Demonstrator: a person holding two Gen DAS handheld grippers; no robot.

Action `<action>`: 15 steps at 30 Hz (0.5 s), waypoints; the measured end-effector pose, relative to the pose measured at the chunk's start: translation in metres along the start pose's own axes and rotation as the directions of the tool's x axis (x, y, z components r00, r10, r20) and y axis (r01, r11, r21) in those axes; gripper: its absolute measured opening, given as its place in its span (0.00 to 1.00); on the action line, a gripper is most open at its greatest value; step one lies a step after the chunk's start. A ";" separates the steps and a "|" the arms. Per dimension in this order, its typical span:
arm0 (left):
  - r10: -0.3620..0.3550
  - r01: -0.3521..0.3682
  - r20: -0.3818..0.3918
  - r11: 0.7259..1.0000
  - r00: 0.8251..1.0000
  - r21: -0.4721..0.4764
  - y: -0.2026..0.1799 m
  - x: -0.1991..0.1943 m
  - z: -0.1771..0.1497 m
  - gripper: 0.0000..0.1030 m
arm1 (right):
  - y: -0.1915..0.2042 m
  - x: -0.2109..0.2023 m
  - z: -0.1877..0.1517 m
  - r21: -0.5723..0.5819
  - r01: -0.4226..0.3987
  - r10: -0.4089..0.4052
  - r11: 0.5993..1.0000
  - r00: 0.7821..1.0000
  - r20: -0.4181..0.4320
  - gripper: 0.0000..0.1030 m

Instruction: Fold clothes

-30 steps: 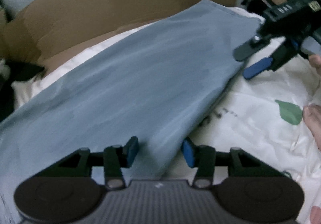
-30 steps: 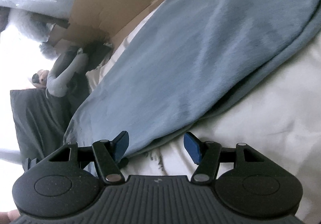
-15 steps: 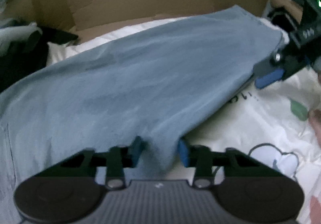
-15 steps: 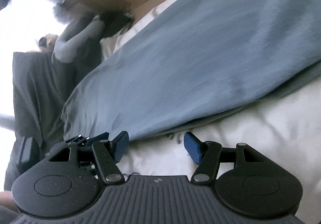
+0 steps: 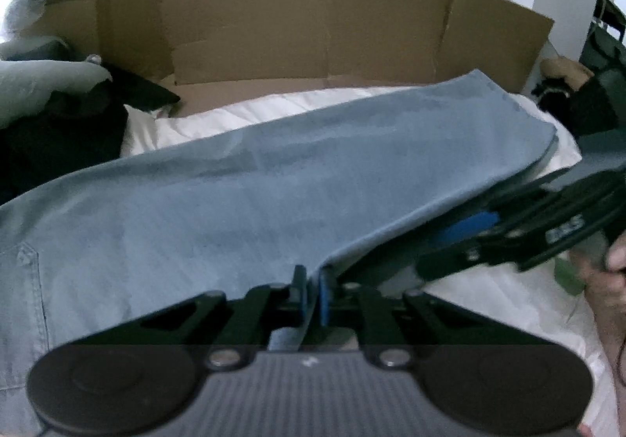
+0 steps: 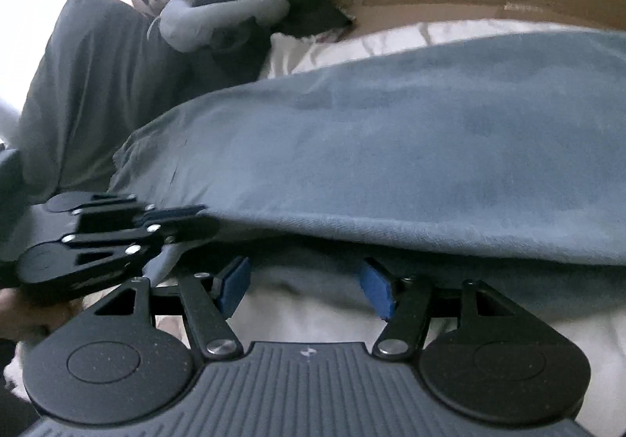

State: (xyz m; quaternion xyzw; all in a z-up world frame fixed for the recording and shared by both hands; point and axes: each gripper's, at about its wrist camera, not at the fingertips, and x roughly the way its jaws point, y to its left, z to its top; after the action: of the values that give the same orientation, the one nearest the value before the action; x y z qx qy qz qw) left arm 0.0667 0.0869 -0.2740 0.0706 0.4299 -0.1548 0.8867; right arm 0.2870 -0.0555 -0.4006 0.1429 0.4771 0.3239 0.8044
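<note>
Because the blue-grey trousers [image 5: 274, 194] are made of soft cloth, they will bend, sag and droop wherever nothing holds them up. They look light, and not slippery or easy to break. A good place to take hold is along the near edge, with two grips set well apart, so the cloth lifts flat and does not bunch up.

They lie spread across a bed with a white sheet [image 5: 508, 304], in front of a brown cardboard box [image 5: 313, 30].

The left hand-held gripper [image 5: 311, 296] has just been closing, and now it is clenched on the near edge of the trousers, with a bit of cloth pinched between its blue pads. The right hand-held gripper [image 6: 307, 286] is spread wide and holds nothing. Its pads sit just under the hanging edge of the cloth, close to the left one. I think it should grab the same edge further along.

Counting now: one pair of trousers, two hand-held grippers, one box. Off to the side there is one grey soft toy [image 6: 219, 14] and one dark pillow [image 6: 90, 85].
</note>
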 end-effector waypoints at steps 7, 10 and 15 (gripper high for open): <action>0.002 -0.002 -0.004 1.000 1.000 -0.003 -0.001 0.001 -0.001 0.07 | 0.016 0.037 -0.005 -0.037 0.155 -0.156 0.987 0.987 -0.032 0.38; 0.006 -0.006 -0.037 1.000 0.999 0.006 -0.002 0.008 -0.005 0.14 | 0.026 0.040 -0.017 -0.116 0.196 -0.203 0.974 0.978 -0.048 0.32; 0.052 -0.049 -0.109 0.998 0.993 0.037 -0.001 0.020 -0.020 0.37 | 0.035 0.035 -0.030 -0.202 0.211 -0.228 0.956 0.972 -0.062 0.32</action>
State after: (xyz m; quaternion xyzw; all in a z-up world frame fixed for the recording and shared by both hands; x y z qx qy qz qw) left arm 0.0635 0.0867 -0.3024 0.1048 0.4733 -0.1355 0.8641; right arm 0.2601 -0.0085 -0.4208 -0.0041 0.4896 0.2833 0.8246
